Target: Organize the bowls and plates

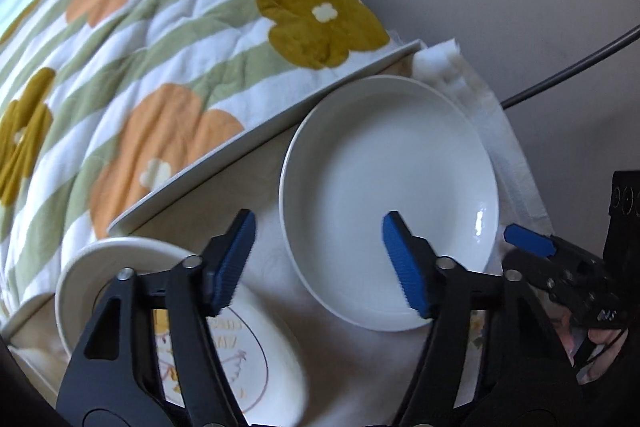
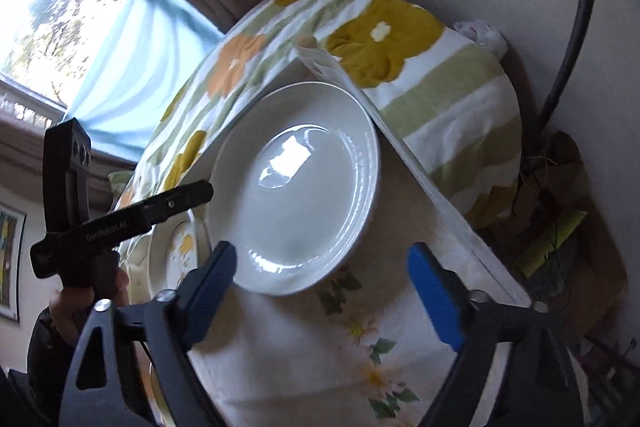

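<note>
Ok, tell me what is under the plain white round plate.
The plain white round plate lies on a pale cloth with printed daisies, beside a white plate with a yellow printed picture. Whatever lies directly beneath its base is covered.

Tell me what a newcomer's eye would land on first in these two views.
The plain white plate in the middle of the cloth-covered table draws the eye first, bright and glossy, with both open grippers poised near it. Next comes the flowered quilt in orange, mustard and green stripes, heaped behind the table's far edge. Left of the white plate lies a printed plate with a drawn design, partly hidden behind the left gripper.
</note>
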`<state>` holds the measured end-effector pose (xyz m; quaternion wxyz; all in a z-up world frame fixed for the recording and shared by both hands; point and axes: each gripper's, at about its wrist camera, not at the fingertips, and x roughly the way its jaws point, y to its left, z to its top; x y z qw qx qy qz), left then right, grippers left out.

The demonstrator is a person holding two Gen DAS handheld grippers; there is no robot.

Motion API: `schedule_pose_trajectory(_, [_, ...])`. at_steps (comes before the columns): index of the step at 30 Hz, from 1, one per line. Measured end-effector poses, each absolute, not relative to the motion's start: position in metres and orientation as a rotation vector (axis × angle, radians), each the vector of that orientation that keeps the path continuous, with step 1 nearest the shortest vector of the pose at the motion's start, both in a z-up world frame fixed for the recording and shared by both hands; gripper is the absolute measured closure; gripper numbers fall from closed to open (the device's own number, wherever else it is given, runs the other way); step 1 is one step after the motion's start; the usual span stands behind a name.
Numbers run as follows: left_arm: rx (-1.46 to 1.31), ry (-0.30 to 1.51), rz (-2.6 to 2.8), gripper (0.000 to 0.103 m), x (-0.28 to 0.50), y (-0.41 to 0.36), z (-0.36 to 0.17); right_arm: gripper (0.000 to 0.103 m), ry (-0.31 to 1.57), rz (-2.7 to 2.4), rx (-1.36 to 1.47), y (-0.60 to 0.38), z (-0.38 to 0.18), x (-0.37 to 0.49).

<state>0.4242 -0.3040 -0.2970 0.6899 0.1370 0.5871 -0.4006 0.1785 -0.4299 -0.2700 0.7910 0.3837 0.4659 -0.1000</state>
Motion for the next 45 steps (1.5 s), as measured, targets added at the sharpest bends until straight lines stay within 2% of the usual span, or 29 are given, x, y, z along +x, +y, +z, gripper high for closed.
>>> schedule_pose_trajectory(1, [0.324,1.316,-0.904,0.056,0.425,-0.307,-0.300,0.038,1.012,-0.236,0.828,-0.430,-0.274,0.181])
schedule_pose_trajectory(5, [0.343,1.313,-0.938,0.061,0.432,-0.314,-0.305,0.047,1.014,-0.298,0.844,-0.433,-0.283,0.186])
schedule_pose_trajectory(12, [0.379,1.312,-0.953,0.077,0.440,-0.320,-0.311,0.068,0.992,-0.359,0.861,-0.440,-0.288,0.193])
schedule_pose_trajectory(14, [0.390,1.308,-0.952,0.081,0.441,-0.320,-0.314,0.071,0.989,-0.370,0.872,-0.441,-0.291,0.195])
schedule_pose_trajectory(16, [0.395,1.307,-0.944,0.085,0.442,-0.319,-0.316,0.081,0.991,-0.376,0.876,-0.438,-0.293,0.196])
schedule_pose_trajectory(18, [0.383,1.314,-0.938,0.088,0.445,-0.318,-0.320,0.085,0.992,-0.394,0.875,-0.438,-0.295,0.195])
schedule_pose_trajectory(31, [0.363,1.257,-0.881,0.088,0.431,-0.312,-0.298,0.087,0.963,-0.360,0.830,-0.439,-0.283,0.191])
schedule_pose_trajectory(38, [0.308,1.176,-0.830,0.088,0.407,-0.290,-0.251,0.087,0.914,-0.279,0.756,-0.440,-0.250,0.184])
schedule_pose_trajectory(45, [0.199,1.076,-0.684,0.088,0.359,-0.240,-0.191,0.087,0.883,-0.110,0.613,-0.424,-0.190,0.176])
